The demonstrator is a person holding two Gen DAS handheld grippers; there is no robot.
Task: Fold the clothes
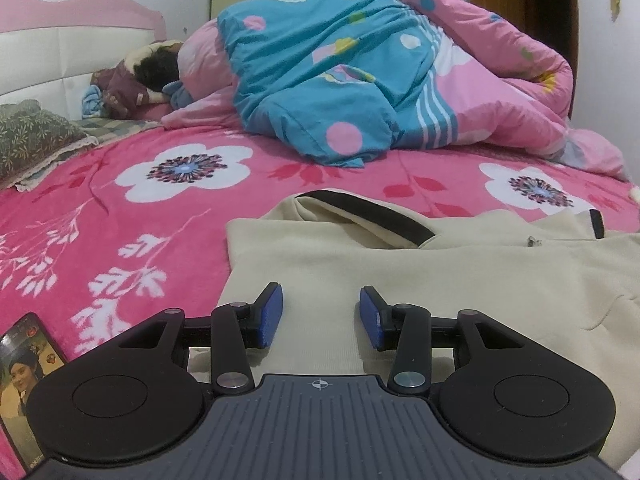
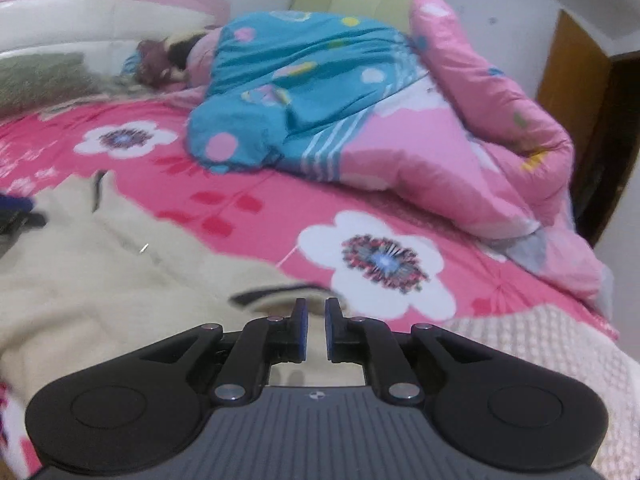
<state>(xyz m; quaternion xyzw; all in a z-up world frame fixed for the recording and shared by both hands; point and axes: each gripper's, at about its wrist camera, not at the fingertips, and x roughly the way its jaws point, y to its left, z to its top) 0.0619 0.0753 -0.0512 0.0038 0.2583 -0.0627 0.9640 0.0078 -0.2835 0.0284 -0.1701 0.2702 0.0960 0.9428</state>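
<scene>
1. One cream garment [image 1: 400, 280] lies flat on the pink floral bedspread [image 1: 160, 216].
2. Left gripper [image 1: 321, 312]: jaws partly open above the garment, nothing held.
3. Right gripper [image 2: 315, 328]: jaws narrowly apart over the garment's edge, empty.

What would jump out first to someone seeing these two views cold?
The bright pink bedspread with big white flowers fills both views. At the back lies a bulky heap of turquoise and pink patterned quilt, with a person's dark hair showing at its left end near the white padded headboard. In front, the cream garment with black trim lies spread under the left hand-held gripper, whose jaws stand apart over it.
</scene>
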